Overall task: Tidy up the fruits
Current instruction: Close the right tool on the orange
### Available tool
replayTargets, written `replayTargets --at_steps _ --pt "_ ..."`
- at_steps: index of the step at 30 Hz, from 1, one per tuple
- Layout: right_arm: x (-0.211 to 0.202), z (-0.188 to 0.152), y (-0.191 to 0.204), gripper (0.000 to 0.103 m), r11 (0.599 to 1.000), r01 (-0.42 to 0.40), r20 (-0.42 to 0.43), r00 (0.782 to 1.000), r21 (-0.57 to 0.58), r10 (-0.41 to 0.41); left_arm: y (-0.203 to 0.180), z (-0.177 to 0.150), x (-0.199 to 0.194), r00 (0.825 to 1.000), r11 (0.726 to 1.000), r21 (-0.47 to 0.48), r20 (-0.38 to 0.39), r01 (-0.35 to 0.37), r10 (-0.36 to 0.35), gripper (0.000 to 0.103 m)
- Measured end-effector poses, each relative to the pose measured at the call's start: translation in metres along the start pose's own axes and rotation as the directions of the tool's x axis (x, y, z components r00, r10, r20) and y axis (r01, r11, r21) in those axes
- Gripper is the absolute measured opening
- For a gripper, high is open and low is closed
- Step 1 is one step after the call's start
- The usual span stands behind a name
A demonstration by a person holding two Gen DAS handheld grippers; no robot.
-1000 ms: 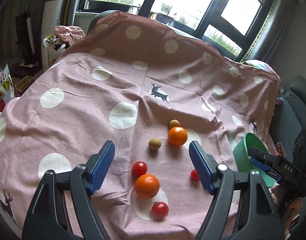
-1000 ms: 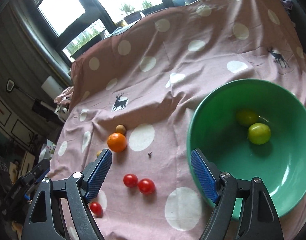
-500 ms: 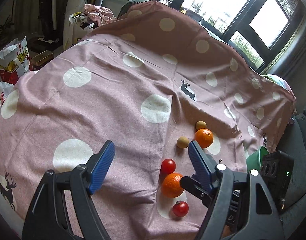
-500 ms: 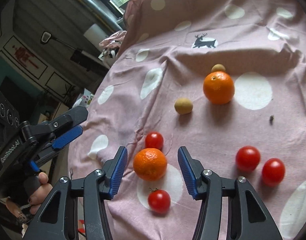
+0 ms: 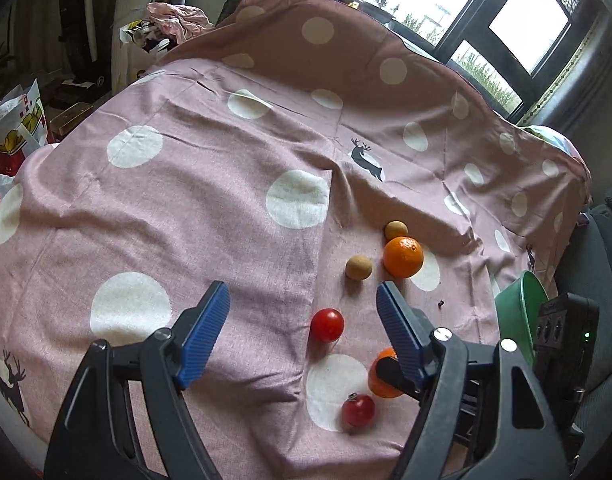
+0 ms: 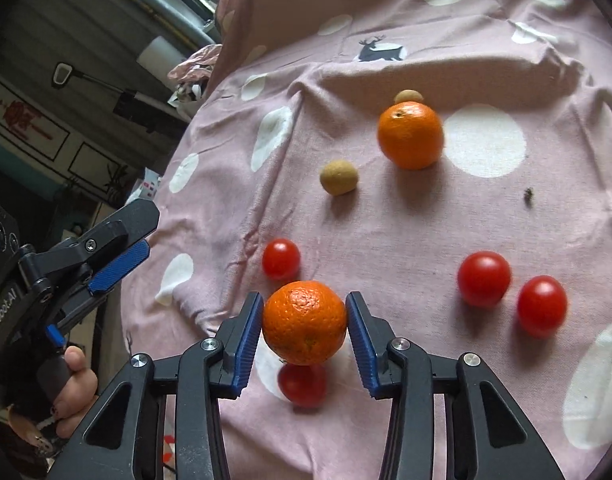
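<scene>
My right gripper (image 6: pixel 305 330) is shut on an orange (image 6: pixel 304 323) and holds it just above the pink dotted cloth (image 6: pixel 486 208). In the left wrist view that orange (image 5: pixel 380 380) is partly hidden behind my left finger. A second orange (image 6: pixel 410 135), two small brown fruits (image 6: pixel 339 177) and several red tomatoes (image 6: pixel 483 278) lie on the cloth. My left gripper (image 5: pixel 302 328) is open and empty above the cloth, with a tomato (image 5: pixel 326 325) between its fingers. The green bowl (image 5: pixel 516 312) stands at the right edge.
The cloth drapes over a raised back (image 5: pixel 326 40) under the windows. Bags and clutter (image 5: pixel 14 132) sit on the floor to the left. A grey sofa (image 5: pixel 602 240) is on the right. My left gripper also shows in the right wrist view (image 6: pixel 118 248).
My right gripper has closed on the near orange and lifted it slightly off the cloth. My left gripper has drifted a little and stayed open.
</scene>
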State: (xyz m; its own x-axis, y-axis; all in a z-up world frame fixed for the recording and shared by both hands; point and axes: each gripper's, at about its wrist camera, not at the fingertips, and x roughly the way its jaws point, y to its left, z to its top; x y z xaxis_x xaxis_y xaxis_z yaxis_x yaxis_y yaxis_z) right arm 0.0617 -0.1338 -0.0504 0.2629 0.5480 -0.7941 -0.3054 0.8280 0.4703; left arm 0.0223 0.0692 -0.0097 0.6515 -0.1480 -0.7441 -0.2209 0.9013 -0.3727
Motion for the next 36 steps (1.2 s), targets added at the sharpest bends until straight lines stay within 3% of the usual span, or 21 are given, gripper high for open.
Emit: replayTargets --at_steps 7,17,23,26,30,32,36 --pt "-0.02 -0.011 -0.032 0.045 0.982 0.186 -0.034 0.982 0.004 -0.186 -0.027 -0.012 0.017 0.999 0.996 0.087 -0.049 -0.006 0.011 0.072" --pt "-0.026 -0.003 -0.049 0.045 0.991 0.093 -0.014 0.996 0.095 -0.092 -0.039 -0.02 0.035 0.993 0.992 0.122 -0.111 -0.036 0.049 0.069" --pt "-0.039 0.002 -0.063 0.045 0.987 0.012 0.05 0.999 0.158 -0.021 -0.049 -0.026 0.041 0.985 0.991 0.13 -0.17 0.039 -0.016 0.069" --pt "-0.038 0.002 -0.062 0.044 0.986 0.006 0.052 0.999 0.167 -0.015 -0.059 -0.032 0.044 0.978 0.985 0.153 -0.202 0.082 -0.05 0.06" --pt "-0.035 0.003 -0.06 0.045 0.983 -0.046 0.054 0.998 0.176 0.037 -0.073 -0.04 0.048 0.971 0.975 0.19 -0.228 0.119 -0.074 0.057" --pt "-0.033 0.002 -0.062 0.044 0.981 -0.033 0.047 0.999 0.19 0.025 -0.079 -0.044 0.052 0.966 0.971 0.201 -0.246 0.125 -0.074 0.048" --pt "-0.033 0.002 -0.069 0.044 0.973 -0.048 0.043 0.998 0.226 0.039 -0.087 -0.051 0.057 0.952 0.962 0.216 -0.288 0.165 -0.098 0.048"
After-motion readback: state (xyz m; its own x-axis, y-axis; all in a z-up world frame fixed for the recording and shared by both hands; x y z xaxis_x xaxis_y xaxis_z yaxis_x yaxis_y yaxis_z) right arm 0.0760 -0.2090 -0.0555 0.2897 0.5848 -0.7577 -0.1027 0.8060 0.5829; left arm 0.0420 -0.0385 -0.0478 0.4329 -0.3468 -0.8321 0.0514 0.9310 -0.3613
